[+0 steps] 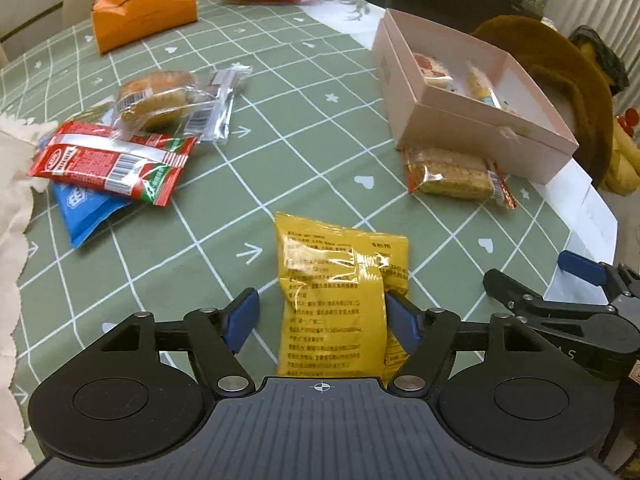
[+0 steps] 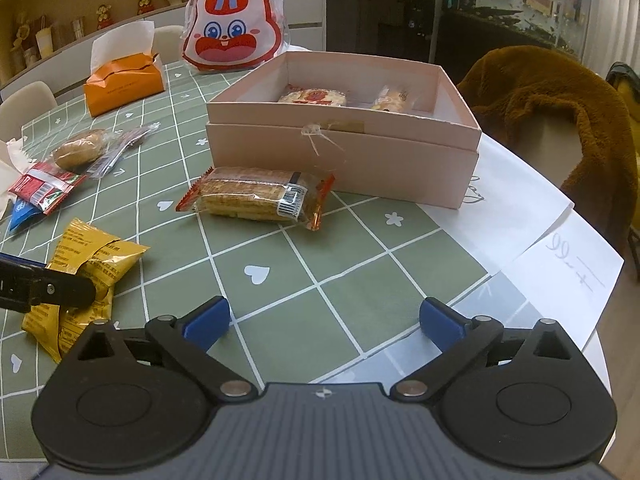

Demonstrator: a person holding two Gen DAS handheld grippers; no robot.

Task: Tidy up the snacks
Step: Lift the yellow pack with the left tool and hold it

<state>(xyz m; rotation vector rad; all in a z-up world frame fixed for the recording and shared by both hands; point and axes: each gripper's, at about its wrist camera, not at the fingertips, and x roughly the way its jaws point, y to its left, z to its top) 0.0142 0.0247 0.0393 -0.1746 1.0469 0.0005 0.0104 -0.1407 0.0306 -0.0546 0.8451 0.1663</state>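
Note:
My left gripper (image 1: 322,320) is open around a yellow snack packet (image 1: 336,280) lying on the green checked tablecloth; the right pad touches the packet, the left pad stands apart. The packet also shows in the right wrist view (image 2: 88,276). My right gripper (image 2: 324,318) is open and empty above the cloth near the table's right edge. A pink open box (image 2: 344,148) holds two wrapped snacks (image 2: 312,97). A clear-wrapped cracker pack (image 2: 256,196) lies in front of the box.
At the left lie a red packet (image 1: 108,160), a blue packet (image 1: 84,208) and a wrapped bun (image 1: 160,100). An orange tissue box (image 1: 140,12) and a rabbit bag (image 2: 232,24) stand at the back. A brown coat drapes a chair (image 2: 560,120). White papers (image 2: 560,248) lie at the right edge.

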